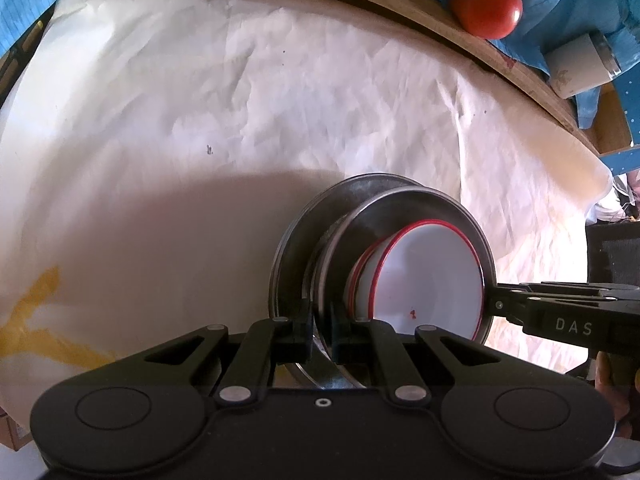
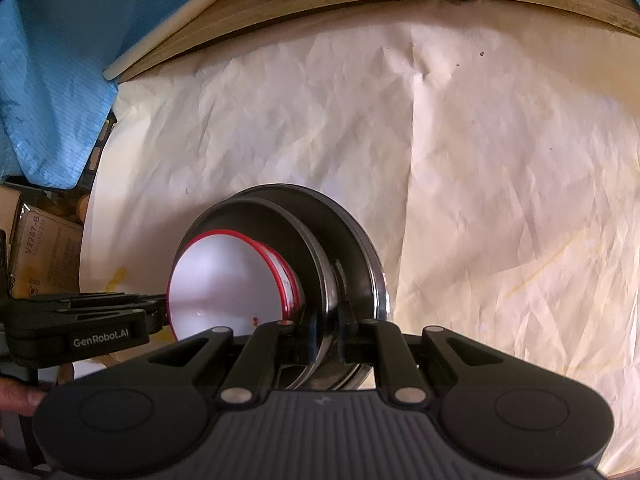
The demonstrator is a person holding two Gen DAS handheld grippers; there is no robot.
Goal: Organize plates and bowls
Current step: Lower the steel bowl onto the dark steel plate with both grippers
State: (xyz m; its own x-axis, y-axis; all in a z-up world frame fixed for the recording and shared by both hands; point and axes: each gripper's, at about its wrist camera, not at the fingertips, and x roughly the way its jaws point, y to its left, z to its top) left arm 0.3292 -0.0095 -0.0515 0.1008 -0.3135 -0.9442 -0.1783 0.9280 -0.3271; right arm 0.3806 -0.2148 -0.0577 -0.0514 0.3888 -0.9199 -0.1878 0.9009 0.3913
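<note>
Left hand-held gripper [image 1: 320, 326] clenched on the steel plates' rim | right hand-held gripper [image 2: 325, 334] clamped on the opposite rim | stack: two steel plates [image 1: 372, 216], red-rimmed white bowls [image 1: 428, 276] nested on top, held between both grippers above the paper-covered tabletop [image 1: 200, 100] | tomato [image 1: 486, 4] far edge

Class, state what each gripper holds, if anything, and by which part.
Both grip the steel plate stack carrying red-rimmed bowls: left gripper and right gripper each clamp a plate rim, opposite sides.
</note>
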